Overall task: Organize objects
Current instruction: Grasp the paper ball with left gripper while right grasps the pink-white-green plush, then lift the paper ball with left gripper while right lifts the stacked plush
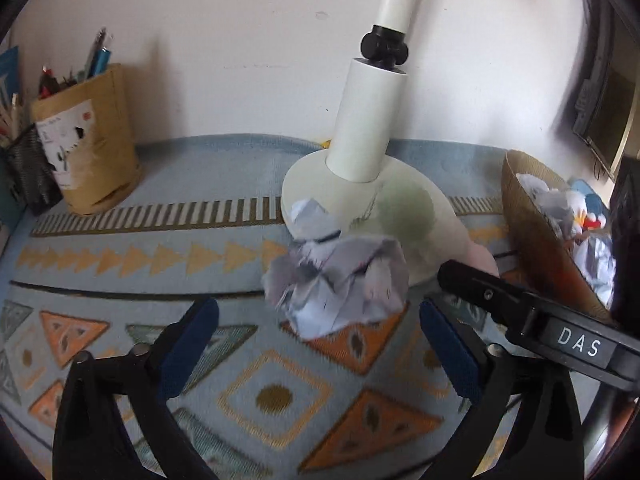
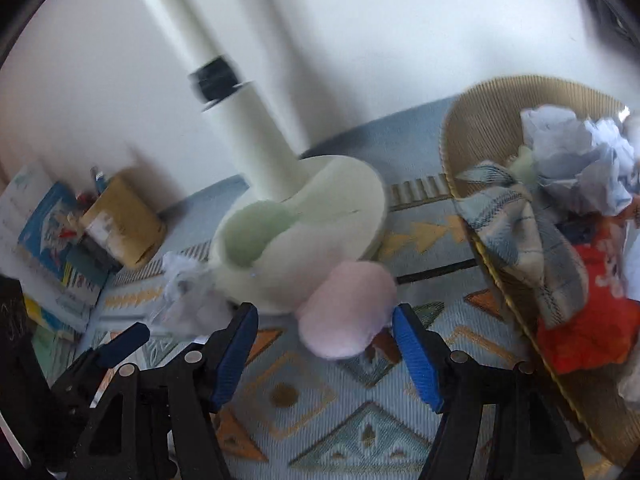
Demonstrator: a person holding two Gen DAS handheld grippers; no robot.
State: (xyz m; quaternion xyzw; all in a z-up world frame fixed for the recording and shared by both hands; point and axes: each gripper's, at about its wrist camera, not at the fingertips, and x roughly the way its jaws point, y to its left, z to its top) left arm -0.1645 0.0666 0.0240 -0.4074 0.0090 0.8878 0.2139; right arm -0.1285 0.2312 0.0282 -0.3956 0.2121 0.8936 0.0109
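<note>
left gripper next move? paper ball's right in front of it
Probably ease the left gripper forward and close on the crumpled paper. Its jaws stand open with the paper just ahead, not yet between the pads, and the basket to the right already holds similar paper.

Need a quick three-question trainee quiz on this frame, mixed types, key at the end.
1. True or false: the left gripper is shut on the paper ball.
2. What lies between the right gripper's fingers? A) pink plush B) pen C) book
3. Fill in: the basket holds crumpled paper, plaid cloth and a ____ wrapper.

Key: 1 false, its jaws stand open behind the ball. 2 A, the pink plush. 3 red.
</note>
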